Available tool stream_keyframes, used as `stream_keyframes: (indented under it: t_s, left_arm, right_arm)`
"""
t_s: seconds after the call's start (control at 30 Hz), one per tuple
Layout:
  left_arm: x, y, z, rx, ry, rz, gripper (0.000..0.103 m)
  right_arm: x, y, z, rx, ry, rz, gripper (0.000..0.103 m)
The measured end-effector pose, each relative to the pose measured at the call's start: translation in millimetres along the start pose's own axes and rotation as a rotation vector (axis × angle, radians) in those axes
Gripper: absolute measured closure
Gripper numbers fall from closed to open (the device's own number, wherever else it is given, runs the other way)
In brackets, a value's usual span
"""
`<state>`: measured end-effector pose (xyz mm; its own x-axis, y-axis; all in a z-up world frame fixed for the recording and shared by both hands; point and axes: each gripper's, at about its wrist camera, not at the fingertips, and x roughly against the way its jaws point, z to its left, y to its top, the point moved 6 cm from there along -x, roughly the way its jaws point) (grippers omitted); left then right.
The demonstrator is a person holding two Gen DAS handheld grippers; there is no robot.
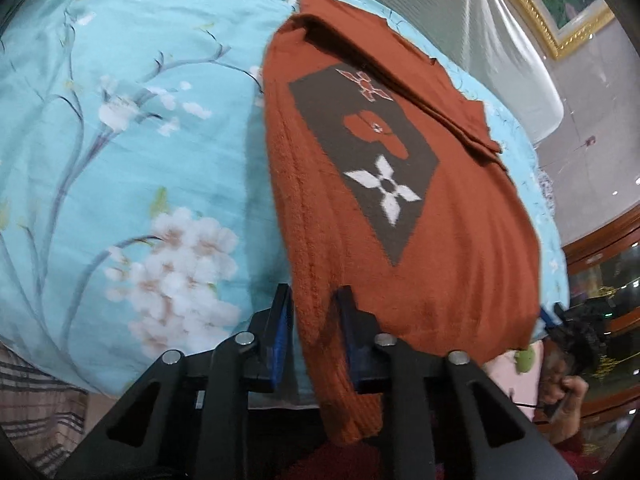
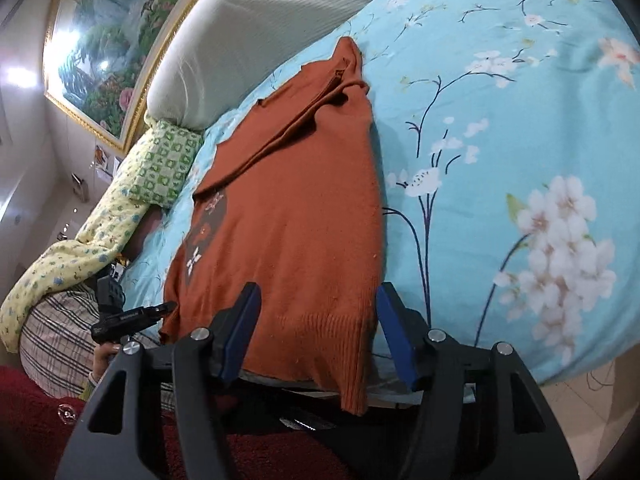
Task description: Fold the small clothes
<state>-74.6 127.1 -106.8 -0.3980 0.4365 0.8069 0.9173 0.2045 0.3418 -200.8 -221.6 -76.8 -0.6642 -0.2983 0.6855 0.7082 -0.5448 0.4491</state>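
A rust-orange knit sweater [image 1: 460, 260] with a dark panel and a white flower motif lies folded lengthwise on the bed, its ribbed hem hanging over the near edge. In the left wrist view my left gripper [image 1: 314, 320] has its blue pads closed on the thick folded side of the hem. In the right wrist view the same sweater [image 2: 288, 200] runs away from my right gripper [image 2: 318, 320]. Its jaws stand wide apart, straddling the hem's other corner without pressing it. A hand [image 1: 568, 392] holds the right gripper at the far right of the left wrist view.
The bed wears a light-blue floral sheet [image 2: 500, 140]. A white pillow [image 2: 248, 40] and a green patterned cloth [image 2: 164, 160] lie at its head under a gold-framed painting [image 2: 108, 40]. A wooden cabinet [image 1: 600, 264] stands beyond the bed. A checked cloth [image 2: 56, 344] is at the near left.
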Motion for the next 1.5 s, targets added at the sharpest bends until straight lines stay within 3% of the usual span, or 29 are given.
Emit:
stream_keyframes:
  t_s: [0.03,0.07,0.13,0.23,0.3,0.33,0.37,0.43,0.47,0.6,0.67,0.87,1.0,1.3,1.4,1.5]
  left_arm:
    - [-2,0,-2,0.008,-0.023,0.010,0.052]
    - [-3,0,-5,0.009,-0.033,0.008,0.046]
    - [-7,0,-12,-0.016,-0.016,0.006,0.045]
    - [-11,-1,-17,-0.061,0.015,0.004,0.051]
    - [-11,-2,-15,-0.091,0.056,-0.001,0.071]
    - [-11,-3,-11,-0.099,0.083,-0.004,0.082]
    - [-9,-4,-8,-0.097,0.086,-0.007,0.087]
    - [-7,-3,-4,-0.071,0.044,-0.008,0.091]
    - [-4,-4,-2,-0.055,0.004,-0.013,0.092]
    - [12,4,1,0.012,-0.184,-0.088,0.094]
    - [21,11,1,0.028,-0.238,-0.139,0.095]
    - [41,55,1,0.081,-0.346,-0.248,0.095]
    - [51,110,-9,0.095,-0.422,-0.325,0.095]
    - [36,247,-27,0.078,-0.420,-0.470,0.099]
    - [10,284,-23,0.076,-0.356,-0.447,0.099]
    - [-9,293,-17,0.068,-0.316,-0.396,0.098]
  right_arm:
    - [-3,-1,-2,0.000,-0.006,0.008,0.042]
    - [-4,-2,-2,0.000,-0.003,0.012,0.042]
    - [-6,-4,-1,0.011,0.013,0.016,0.042]
    - [-12,-8,4,0.045,0.033,0.056,0.043]
    - [-17,-11,7,0.075,0.031,0.082,0.047]
    - [-19,-11,6,0.080,0.030,0.089,0.054]
    - [-22,-12,6,0.080,0.027,0.098,0.073]
    - [-29,-16,4,0.053,0.057,0.145,0.096]
    - [-29,-16,5,0.052,0.073,0.147,0.096]
    - [-15,-4,24,-0.003,0.315,0.060,0.096]
    - [-8,7,30,-0.017,0.382,0.016,0.096]
    - [1,55,40,-0.029,0.462,-0.088,0.096]
    - [-6,107,52,-0.022,0.486,-0.155,0.096]
    - [-66,233,47,-0.078,0.423,-0.222,0.096]
    - [-101,267,41,-0.107,0.382,-0.209,0.096]
    - [-133,285,32,-0.132,0.343,-0.181,0.096]
